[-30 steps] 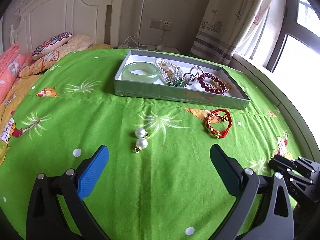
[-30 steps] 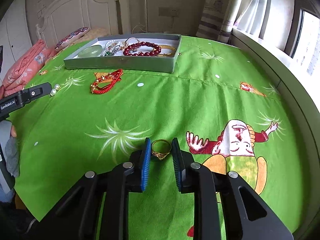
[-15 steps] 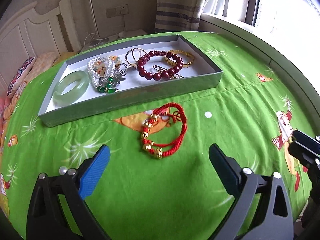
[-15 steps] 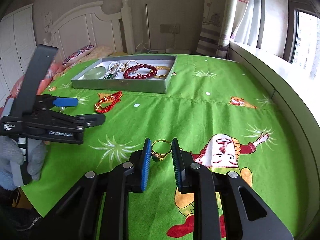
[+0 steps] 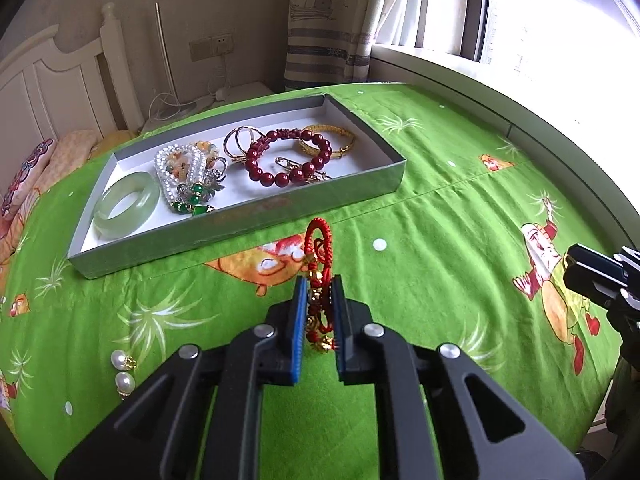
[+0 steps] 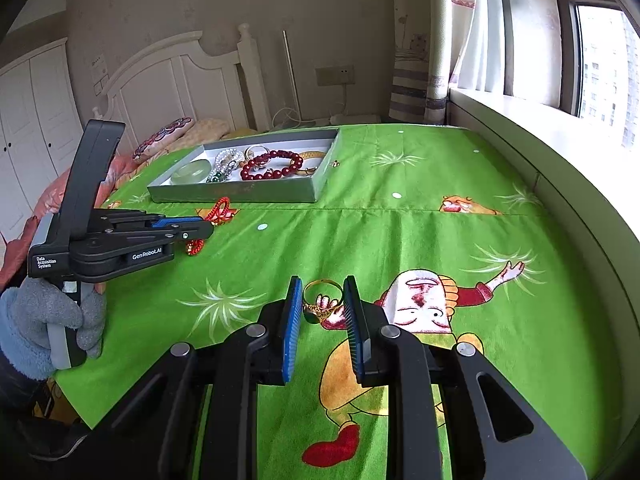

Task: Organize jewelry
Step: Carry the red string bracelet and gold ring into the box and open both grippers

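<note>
The red cord bracelet [image 5: 319, 264] with its gold beads stood on edge between the two fingers of your left gripper [image 5: 319, 292]. The jaws were drawn in tight on its lower part, and its upper loop rose past the fingertips. It sat over the green bedspread [image 5: 440, 216], just in front of the near wall of the grey jewelry box [image 5: 240, 220]. Seen from your right side, part of the bracelet [image 6: 219, 209] showed beyond the left gripper [image 6: 200, 229] and a bit hung below it.

Your right gripper [image 6: 320, 294] had its jaws narrowed around a gold ring [image 6: 320, 298] with a dark green stone, gripped at the sides above the bedspread [image 6: 400, 240], well away from the box [image 6: 240, 194].

Inside the box lay a pale jade bangle [image 5: 126, 205], a cluster of pearl and green-bead pieces [image 5: 186, 172], gold hoops [image 5: 240, 142], a dark red bead bracelet [image 5: 290, 158] and a gold bangle [image 5: 328, 142].

Two pearl earrings [image 5: 122, 370] lay on the bedspread to the left of your left gripper, apart from the box. Your left hand [image 6: 48, 320] wore a grey-blue glove.
</note>
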The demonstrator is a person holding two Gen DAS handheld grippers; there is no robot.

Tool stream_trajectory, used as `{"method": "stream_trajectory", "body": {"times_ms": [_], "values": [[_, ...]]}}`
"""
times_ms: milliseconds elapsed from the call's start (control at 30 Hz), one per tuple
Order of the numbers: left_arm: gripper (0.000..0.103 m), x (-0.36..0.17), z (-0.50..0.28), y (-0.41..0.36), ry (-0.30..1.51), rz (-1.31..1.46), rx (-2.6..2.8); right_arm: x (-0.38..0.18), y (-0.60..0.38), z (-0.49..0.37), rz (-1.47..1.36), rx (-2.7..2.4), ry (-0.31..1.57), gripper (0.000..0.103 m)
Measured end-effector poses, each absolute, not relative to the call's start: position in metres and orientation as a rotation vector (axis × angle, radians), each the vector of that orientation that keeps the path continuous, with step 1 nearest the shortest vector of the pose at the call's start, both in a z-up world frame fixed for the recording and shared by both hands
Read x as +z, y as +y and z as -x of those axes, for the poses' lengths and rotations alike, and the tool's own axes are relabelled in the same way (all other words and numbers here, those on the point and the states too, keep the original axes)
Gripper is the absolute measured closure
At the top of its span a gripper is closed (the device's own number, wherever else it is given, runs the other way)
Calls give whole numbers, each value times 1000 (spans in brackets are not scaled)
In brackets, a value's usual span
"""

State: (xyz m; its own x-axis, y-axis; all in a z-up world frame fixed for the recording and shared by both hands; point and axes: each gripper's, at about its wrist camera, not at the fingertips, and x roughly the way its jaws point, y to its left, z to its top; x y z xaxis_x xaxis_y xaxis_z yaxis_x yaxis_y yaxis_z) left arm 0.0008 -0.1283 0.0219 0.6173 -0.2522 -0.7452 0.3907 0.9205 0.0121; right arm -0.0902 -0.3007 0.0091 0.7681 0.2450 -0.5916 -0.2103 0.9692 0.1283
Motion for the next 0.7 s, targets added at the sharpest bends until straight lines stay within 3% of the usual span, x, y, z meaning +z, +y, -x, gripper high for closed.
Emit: {"method": "stream_trajectory", "body": {"times_ms": [700], "values": [[91,64,-14,-96,757,-200,-294,31,-262,48,14,322,602,81]]}}
